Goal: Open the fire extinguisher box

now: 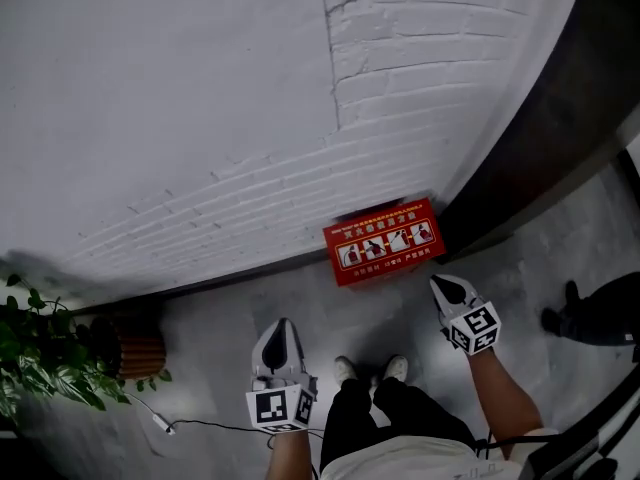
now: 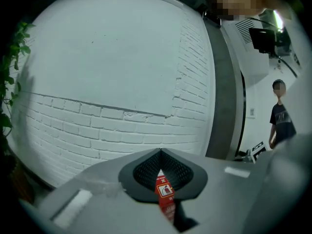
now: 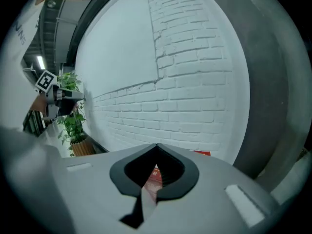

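Note:
The fire extinguisher box (image 1: 385, 241) is a red case with white pictograms. It stands on the grey floor against the white brick wall (image 1: 200, 118), and its lid looks closed. My left gripper (image 1: 281, 326) hangs well short of it, to the lower left, jaws shut on nothing. My right gripper (image 1: 441, 284) is just right of the box and a little nearer me, also shut and empty. In the left gripper view a strip of the box (image 2: 165, 191) shows through the gap below the gripper's (image 2: 161, 151) tips. In the right gripper view the box (image 3: 202, 153) peeks past the gripper (image 3: 156, 145).
A potted plant (image 1: 40, 353) in a wicker pot (image 1: 140, 353) stands at the left by the wall, with a cable (image 1: 190, 425) on the floor. A dark pillar (image 1: 540, 138) rises right of the box. A bystander's dark shoe and leg (image 1: 590, 313) are at the far right.

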### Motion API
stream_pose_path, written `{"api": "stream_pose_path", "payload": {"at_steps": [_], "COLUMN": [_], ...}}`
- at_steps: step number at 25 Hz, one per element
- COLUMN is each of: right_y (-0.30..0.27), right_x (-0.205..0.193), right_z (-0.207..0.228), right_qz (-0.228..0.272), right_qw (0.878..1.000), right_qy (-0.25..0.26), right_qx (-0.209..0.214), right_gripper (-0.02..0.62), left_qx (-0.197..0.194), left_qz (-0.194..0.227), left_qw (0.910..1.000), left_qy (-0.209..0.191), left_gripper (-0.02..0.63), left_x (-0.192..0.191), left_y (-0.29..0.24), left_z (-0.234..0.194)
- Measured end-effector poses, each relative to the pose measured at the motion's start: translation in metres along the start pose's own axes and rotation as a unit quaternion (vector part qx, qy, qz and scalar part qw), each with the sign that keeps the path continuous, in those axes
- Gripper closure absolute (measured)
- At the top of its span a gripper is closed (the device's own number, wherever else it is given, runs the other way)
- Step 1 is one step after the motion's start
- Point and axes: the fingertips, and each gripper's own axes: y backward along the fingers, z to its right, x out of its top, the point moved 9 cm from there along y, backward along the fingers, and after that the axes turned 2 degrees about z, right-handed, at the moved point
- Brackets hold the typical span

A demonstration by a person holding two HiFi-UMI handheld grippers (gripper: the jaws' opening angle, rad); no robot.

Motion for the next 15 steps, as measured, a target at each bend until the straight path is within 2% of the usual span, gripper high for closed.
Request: {"api": "stream_pose_path", "payload": {"at_steps": [4,8,15], "right_y": [-0.015,-0.019,-0.021], "right_x": [-0.019,-0.033,-0.065], "right_z": [0.004,0.009,0.021], "right_qz": [0.012,0.022,0.007], "right_qw": [1.000,1.000,1.000], "right_qy": [-0.011,-0.002,-0.002], "right_qx": [0.001,0.006,0.005], "right_gripper": [0.591,0.591,0.591], "left_qx": [0.008,0.015,0.018], "left_qz": [-0.016,-0.033,-0.050], "left_qw": [0.9998,0.9993,0.9984], "left_qy": [0.005,0.005,0.018], "left_gripper": [0.600,0.600,0.600], "left_x": [-0.038,-0.078,-0.124], "left_y": [-0.016,-0.030,-0.041], "left_z": [-0.003,-0.003,0.000]}}
